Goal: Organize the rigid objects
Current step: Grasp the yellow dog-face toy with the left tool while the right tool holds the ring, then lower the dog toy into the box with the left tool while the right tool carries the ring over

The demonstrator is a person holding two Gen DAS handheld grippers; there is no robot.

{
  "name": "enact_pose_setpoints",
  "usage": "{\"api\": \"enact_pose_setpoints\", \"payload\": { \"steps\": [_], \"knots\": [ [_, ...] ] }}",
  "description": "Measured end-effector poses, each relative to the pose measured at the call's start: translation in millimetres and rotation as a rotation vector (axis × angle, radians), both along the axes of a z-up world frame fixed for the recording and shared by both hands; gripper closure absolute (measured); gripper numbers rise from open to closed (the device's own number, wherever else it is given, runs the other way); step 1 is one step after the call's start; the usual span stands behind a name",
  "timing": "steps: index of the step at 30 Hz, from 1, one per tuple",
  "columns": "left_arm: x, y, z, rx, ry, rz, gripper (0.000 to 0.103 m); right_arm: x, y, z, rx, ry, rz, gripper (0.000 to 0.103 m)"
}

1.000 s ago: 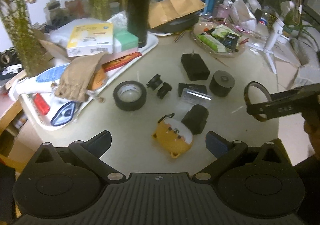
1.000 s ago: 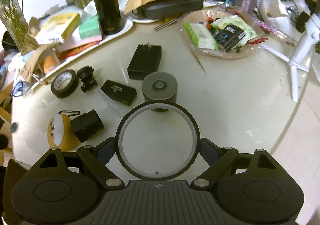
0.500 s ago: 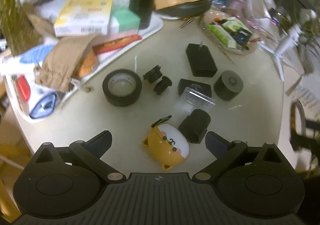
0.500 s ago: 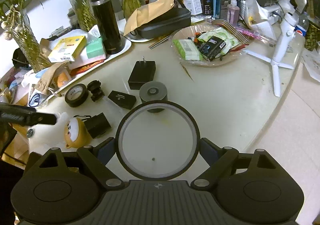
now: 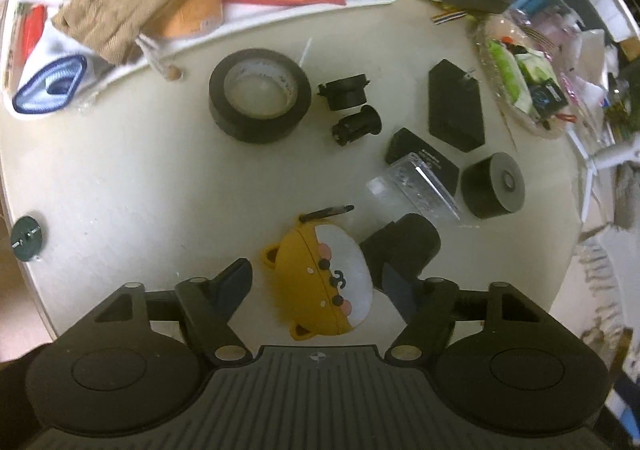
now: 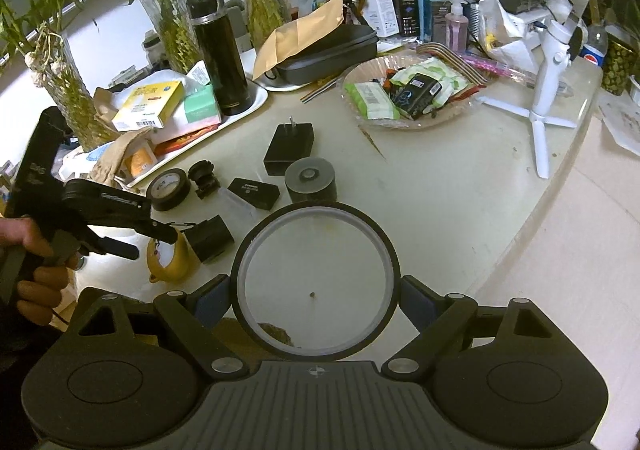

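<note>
A yellow bear-shaped case (image 5: 320,282) lies on the pale table (image 5: 120,178), between the fingers of my left gripper (image 5: 316,274). Its jaws are closing, and a small gap still shows at the left fingertip (image 5: 240,272). Against the case's right side lies a black cylindrical part (image 5: 404,246). Beyond are a black tape roll (image 5: 260,98), two small black lens parts (image 5: 346,92), a black charger (image 5: 454,106), a clear plastic box (image 5: 416,190) and a grey cylinder (image 5: 492,186). My right gripper (image 6: 316,290) is shut on a round black-rimmed clear lid (image 6: 316,282), held above the table's near edge.
A white tray (image 6: 256,106) with boxes and a black flask (image 6: 220,58) stands at the back left among glass vases. A clear bowl of packets (image 6: 408,94) and a white tripod (image 6: 548,98) are at the right. The table edge curves away at the right.
My left gripper has come down over the yellow case, rolled, and narrowed its jaws around it. My right gripper has drawn back and up with the round lid still in it.
</note>
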State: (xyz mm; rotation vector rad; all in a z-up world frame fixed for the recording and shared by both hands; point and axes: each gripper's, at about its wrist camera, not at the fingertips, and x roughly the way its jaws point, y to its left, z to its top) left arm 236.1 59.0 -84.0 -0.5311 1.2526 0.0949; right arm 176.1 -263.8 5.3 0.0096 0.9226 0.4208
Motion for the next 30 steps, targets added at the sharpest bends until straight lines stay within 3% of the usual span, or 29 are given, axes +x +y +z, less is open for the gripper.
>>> {"api": "enact_pose_setpoints", "payload": {
  "steps": [8, 16, 30],
  "knots": [
    [6.9, 0.5, -15.8, -0.018, 0.026, 0.068, 0.042, -4.3, -3.5, 0.3, 0.015, 0.003, -0.010, 0.013],
    [7.8, -1.0, -13.5, -0.008, 0.015, 0.044, 0.049, -7.4, -0.2, -2.8, 0.017, 0.014, -0.003, 0.013],
    [-11.2, 4.0, 21.4, 0.005, -0.085, -0.017, 0.050, -12.9, 5.3, -4.5, 0.020, 0.022, 0.004, 0.013]
  ]
}}
